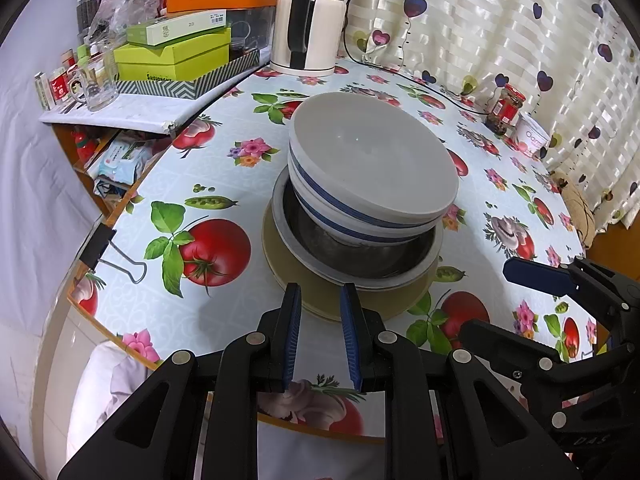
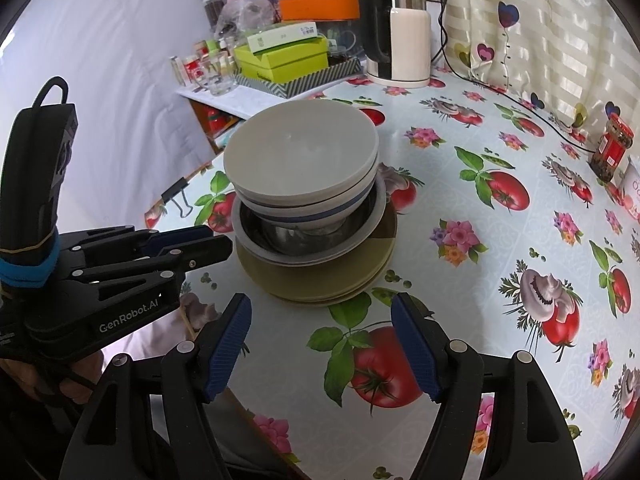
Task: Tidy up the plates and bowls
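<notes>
One stack of dishes stands mid-table. On top are two nested white bowls with a blue band (image 1: 372,168) (image 2: 300,160). They sit in a steel-lined bowl (image 1: 360,252) (image 2: 308,240), which rests on olive plates (image 1: 316,296) (image 2: 320,280). My left gripper (image 1: 320,300) is just in front of the plates' near rim, jaws a narrow gap apart and empty. It also shows in the right wrist view (image 2: 200,240). My right gripper (image 2: 320,320) is wide open and empty, short of the stack. One of its fingers (image 1: 536,276) shows in the left wrist view.
A white and steel kettle (image 1: 308,24) (image 2: 396,32) stands at the back. Green boxes (image 1: 172,56) and jars crowd a side shelf at the left. A red-lidded jar (image 1: 506,108) (image 2: 612,148) stands by the curtain. A binder clip (image 1: 100,248) grips the table's left edge.
</notes>
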A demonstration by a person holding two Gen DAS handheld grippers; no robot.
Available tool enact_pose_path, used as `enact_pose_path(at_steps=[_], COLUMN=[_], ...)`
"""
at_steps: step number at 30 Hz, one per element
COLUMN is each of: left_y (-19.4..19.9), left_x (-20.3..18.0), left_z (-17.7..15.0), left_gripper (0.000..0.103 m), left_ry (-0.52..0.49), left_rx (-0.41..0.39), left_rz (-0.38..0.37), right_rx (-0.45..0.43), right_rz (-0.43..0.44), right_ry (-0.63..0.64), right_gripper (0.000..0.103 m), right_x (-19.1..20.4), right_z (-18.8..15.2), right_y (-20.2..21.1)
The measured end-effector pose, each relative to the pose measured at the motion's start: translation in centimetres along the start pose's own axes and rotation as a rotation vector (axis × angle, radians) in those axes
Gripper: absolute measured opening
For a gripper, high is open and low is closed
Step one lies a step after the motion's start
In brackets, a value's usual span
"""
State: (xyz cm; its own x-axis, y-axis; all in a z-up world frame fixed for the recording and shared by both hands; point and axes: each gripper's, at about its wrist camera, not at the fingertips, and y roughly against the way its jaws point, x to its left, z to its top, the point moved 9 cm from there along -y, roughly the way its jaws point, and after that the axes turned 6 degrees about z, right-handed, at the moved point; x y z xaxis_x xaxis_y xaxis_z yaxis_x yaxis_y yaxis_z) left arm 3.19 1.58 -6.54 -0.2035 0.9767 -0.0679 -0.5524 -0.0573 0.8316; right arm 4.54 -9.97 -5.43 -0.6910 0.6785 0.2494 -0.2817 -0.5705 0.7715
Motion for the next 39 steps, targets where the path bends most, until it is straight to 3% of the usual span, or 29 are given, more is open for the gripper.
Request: enact_pose_path(at_steps=[39], left_y=[-0.21], left_x=[-0.43], left_z=[-0.04], left_gripper=[0.021], left_ry=[-0.014], left_rx=[0.011], left_rz=[0.001], right_rx=[0.001], right_rz=[0.000], right_ry=[-0.001], right_gripper=[0.073], right_x=[0.03], right_z=[0.00], right_y=[-0.01])
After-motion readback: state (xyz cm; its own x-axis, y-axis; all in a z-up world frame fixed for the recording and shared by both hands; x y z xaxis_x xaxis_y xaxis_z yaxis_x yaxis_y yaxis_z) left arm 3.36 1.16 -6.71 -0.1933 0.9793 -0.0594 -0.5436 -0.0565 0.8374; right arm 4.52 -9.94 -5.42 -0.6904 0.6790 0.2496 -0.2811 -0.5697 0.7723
